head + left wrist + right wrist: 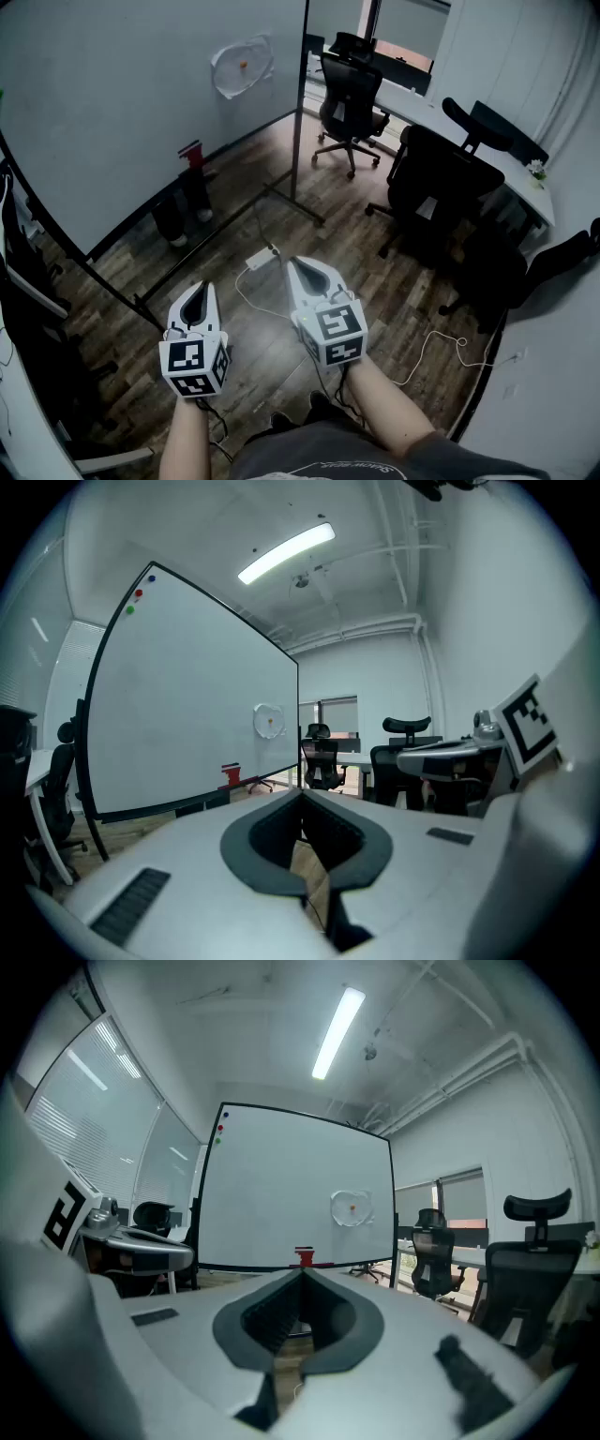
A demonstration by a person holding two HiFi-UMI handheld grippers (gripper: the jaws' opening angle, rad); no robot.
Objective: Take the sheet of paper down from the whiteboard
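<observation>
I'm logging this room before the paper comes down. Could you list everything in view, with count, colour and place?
whiteboard: one, white with a black frame, at left
sheet of paper: one, white, roundish, with an orange dot, on the whiteboard's right part
red object: one, on the whiteboard's lower ledge; too small to name
small dots: three, blue, red and green, in the whiteboard's top left corner
office chairs: at least three, black, by the desk
desk: one, white, along the right wall
white box: one, with a white cable, on the wooden floor
left gripper: one, white, jaws shut, empty
right gripper: one, white, jaws shut, empty
</observation>
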